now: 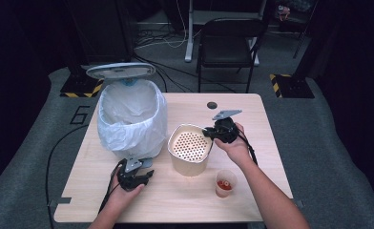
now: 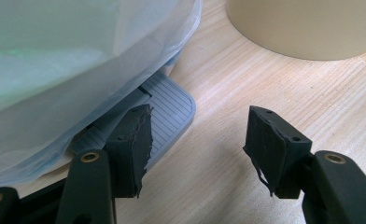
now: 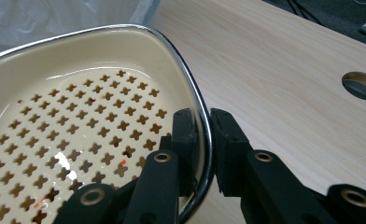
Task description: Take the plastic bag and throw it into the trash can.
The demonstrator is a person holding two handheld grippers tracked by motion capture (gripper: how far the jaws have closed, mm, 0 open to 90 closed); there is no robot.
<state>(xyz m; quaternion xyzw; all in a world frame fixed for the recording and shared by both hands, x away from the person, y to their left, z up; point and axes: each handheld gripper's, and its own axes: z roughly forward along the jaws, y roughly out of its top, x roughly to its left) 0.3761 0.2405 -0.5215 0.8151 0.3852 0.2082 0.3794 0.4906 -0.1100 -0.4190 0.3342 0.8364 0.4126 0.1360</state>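
Right gripper view: strainer rim (image 3: 190, 88) between claw (image 3: 203, 122) tips

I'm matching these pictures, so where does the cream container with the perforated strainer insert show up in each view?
High view: the cream container with the perforated strainer insert stands mid-table, right of the white-lined bin.
Left gripper view: its cream wall fills the top right.
Right gripper view: its insert and metal rim lie left, the right gripper clamped on the rim.
Shared landmark: the light wooden table.
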